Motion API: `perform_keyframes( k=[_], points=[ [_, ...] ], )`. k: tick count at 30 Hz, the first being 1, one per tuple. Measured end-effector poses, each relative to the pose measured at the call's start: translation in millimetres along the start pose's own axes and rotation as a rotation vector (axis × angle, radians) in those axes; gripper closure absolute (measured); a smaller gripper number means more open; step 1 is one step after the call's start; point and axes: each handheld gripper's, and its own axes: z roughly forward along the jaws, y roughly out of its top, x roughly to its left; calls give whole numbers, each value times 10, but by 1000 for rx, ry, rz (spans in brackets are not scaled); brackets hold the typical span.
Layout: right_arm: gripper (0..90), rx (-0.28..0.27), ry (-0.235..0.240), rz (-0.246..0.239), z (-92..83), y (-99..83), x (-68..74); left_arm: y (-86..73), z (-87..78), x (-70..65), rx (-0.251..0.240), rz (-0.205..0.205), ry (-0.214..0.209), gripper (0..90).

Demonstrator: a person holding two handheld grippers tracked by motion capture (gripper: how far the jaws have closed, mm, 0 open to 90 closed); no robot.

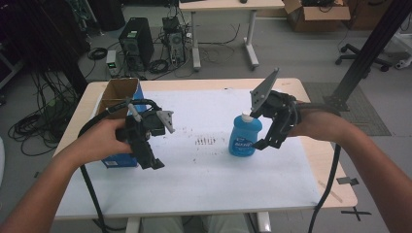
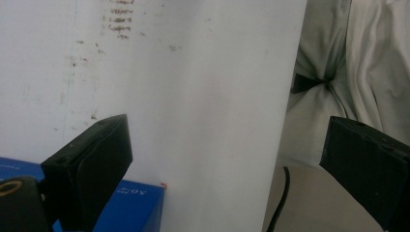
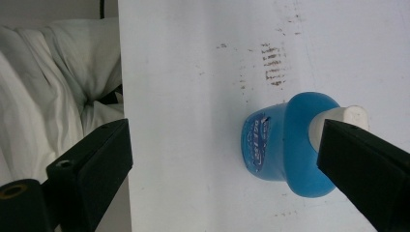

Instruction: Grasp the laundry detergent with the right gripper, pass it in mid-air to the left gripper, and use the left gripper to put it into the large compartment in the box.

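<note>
From the high view, a blue bottle [image 1: 245,135] stands upright on the white counter [image 1: 204,170], long axis vertical, white cap up. The right gripper [image 1: 266,141] hovers just beside it, jaws wide and empty. The left gripper [image 1: 149,162] hangs near a blue box [image 1: 118,160], also wide open.

In the left gripper view, the jaws gape over bare counter.

In the right gripper view, the bottle [image 3: 280,145] sits toward the right jaw, ungripped.
</note>
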Motion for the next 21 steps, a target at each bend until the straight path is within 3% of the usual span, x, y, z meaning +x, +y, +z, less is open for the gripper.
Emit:
perform_keyframes(
  k=[21],
  points=[
    [51, -19, 4, 5, -56, -52, -54, 15, -1, -10, -10, -2, 4, 46]
  ],
)
